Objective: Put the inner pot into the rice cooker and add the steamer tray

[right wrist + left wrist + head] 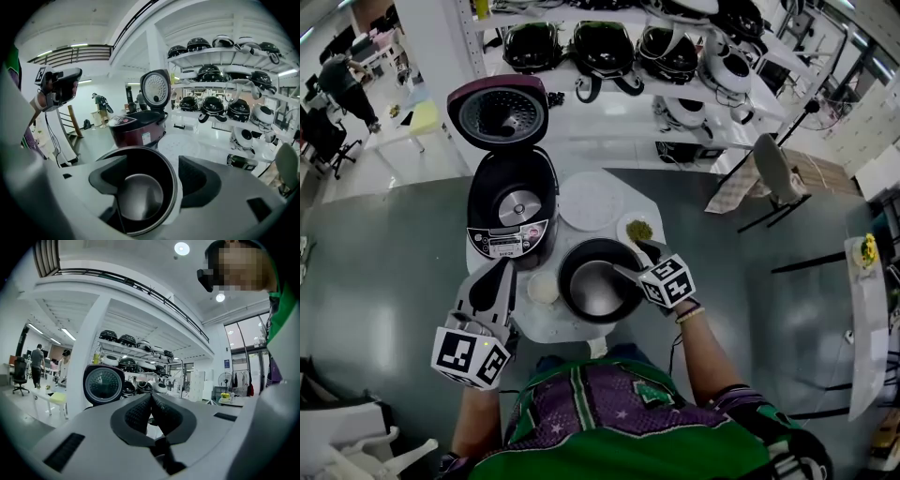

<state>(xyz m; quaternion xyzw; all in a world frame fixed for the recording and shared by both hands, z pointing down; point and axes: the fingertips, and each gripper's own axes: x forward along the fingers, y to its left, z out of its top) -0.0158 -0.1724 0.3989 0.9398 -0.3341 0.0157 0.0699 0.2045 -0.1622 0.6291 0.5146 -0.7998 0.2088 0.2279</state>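
Nothing placed yet. My right gripper [630, 260] straddles the inner pot [595, 292] rim, jaws apart, unclamped. Rice cooker [514, 202] ahead-left is empty, steamer tray [591, 200] just beyond. Left gripper [502, 272] closed, empty.

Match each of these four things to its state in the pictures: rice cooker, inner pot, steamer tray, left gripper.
Things
1 rice cooker
2 inner pot
3 steamer tray
4 left gripper

States
A jaws shut, nothing between them
B lid up, no pot inside
C white, lying flat beside the cooker
D its rim between the open jaws of the right gripper

Pairs: 1-B, 2-D, 3-C, 4-A
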